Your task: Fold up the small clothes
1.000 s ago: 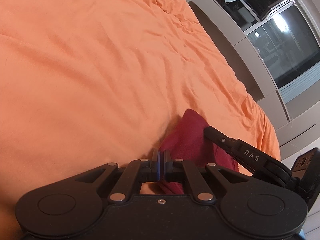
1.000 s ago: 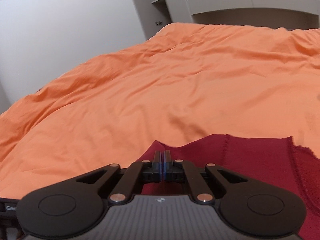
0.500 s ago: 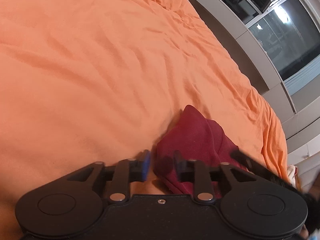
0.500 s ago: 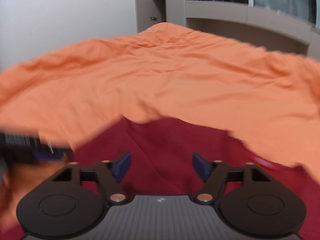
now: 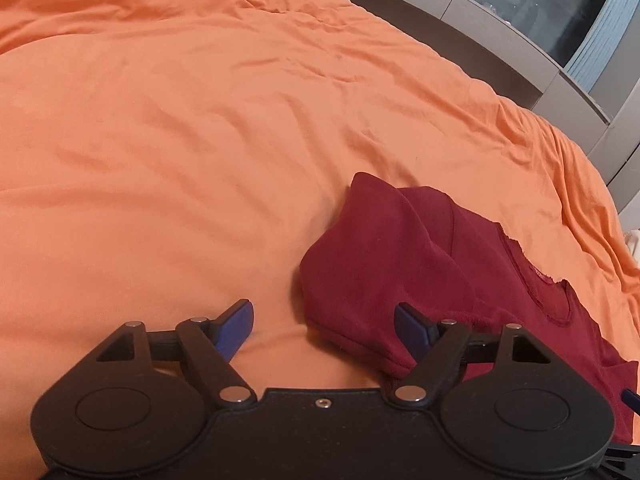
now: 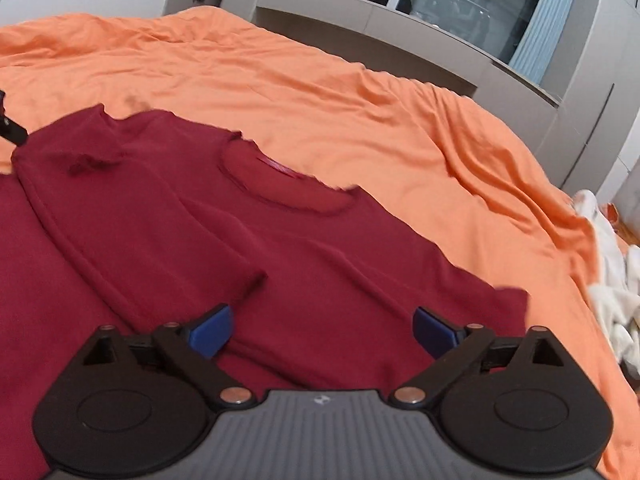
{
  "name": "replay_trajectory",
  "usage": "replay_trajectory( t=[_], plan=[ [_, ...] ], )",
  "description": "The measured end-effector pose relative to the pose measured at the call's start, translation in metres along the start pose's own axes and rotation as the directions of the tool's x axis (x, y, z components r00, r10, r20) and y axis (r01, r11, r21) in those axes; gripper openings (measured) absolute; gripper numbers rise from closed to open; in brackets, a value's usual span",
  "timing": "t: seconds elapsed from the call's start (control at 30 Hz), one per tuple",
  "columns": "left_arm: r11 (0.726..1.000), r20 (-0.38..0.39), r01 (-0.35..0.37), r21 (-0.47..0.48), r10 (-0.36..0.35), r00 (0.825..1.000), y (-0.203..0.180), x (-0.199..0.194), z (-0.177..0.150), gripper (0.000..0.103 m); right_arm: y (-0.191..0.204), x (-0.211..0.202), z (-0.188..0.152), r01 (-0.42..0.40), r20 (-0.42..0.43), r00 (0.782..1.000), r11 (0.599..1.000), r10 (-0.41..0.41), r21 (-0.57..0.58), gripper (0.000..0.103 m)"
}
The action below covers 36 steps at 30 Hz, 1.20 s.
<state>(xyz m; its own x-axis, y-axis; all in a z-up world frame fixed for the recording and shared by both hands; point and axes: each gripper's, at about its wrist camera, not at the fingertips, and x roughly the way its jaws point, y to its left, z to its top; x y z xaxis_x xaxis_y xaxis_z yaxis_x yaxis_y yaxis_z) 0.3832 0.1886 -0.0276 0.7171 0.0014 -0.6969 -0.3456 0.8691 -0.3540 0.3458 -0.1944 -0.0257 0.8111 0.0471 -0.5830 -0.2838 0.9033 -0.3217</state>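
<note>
Dark red shirt (image 6: 304, 264), lying on the orange bed cover (image 6: 360, 92), fills centre and lower left of the right wrist view; one sleeve side is already folded over the body. Left gripper (image 5: 324, 330) and right gripper (image 6: 322, 330): jaws apart, holding nothing. Remaining, by appearance: opposite side fold and final fold.

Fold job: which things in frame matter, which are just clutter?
Job:
- dark red shirt, one side already folded over
- left tool, open, empty
- right tool, open, empty
- orange bedcover, the work surface

Lying about:
- white cloth pile at the bed edge
- window
</note>
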Motion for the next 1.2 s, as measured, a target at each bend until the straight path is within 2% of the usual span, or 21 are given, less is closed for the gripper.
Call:
replay_trajectory(
  t=[0.1,0.3,0.43,0.57,0.73,0.87,0.97,1.1,1.2],
  plan=[
    [1.0,0.003,0.008,-0.015,-0.008,1.0,0.001,-0.013,-0.003,0.083,-0.011,-0.021,-0.011,0.003,-0.003,1.0,1.0,-0.003,0.009,0.1],
    [0.997,0.042,0.073,0.001,-0.073,0.996,-0.005,-0.059,-0.012,0.101,-0.026,-0.089,-0.04,-0.067,0.055,0.996,0.998,0.066,0.012,0.103],
    [0.991,0.116,0.103,0.08,-0.112,0.987,-0.013,-0.094,-0.026,0.102,-0.027,-0.144,-0.061,-0.093,0.109,0.989,0.995,0.095,-0.021,0.103],
    [0.981,0.171,0.12,0.15,-0.145,0.974,-0.016,-0.127,-0.054,0.102,-0.024,-0.199,-0.083,-0.097,0.151,0.983,0.995,0.099,-0.022,0.103],
    [0.959,0.221,0.18,0.218,-0.228,0.948,-0.012,-0.169,-0.097,0.102,-0.017,-0.256,-0.116,-0.124,0.19,0.973,0.99,0.133,-0.06,0.103],
    [0.932,0.221,0.231,0.28,-0.297,0.929,-0.004,-0.197,-0.137,0.102,-0.002,-0.284,-0.14,-0.103,0.172,0.976,0.981,0.131,-0.162,0.103],
    [0.909,0.194,0.229,0.349,-0.309,0.931,-0.007,-0.214,-0.161,0.102,0.008,-0.293,-0.154,-0.067,0.15,0.984,0.977,0.099,-0.203,0.103],
    [0.856,0.181,0.215,0.471,-0.332,0.926,-0.015,-0.236,-0.185,0.102,0.021,-0.294,-0.161,-0.011,0.118,0.992,0.967,0.042,-0.256,0.103],
    [0.827,0.161,0.19,0.528,-0.317,0.935,-0.017,-0.246,-0.2,0.102,0.032,-0.287,-0.166,0.02,0.092,0.996,0.945,0.011,-0.327,0.103]
  ],
)
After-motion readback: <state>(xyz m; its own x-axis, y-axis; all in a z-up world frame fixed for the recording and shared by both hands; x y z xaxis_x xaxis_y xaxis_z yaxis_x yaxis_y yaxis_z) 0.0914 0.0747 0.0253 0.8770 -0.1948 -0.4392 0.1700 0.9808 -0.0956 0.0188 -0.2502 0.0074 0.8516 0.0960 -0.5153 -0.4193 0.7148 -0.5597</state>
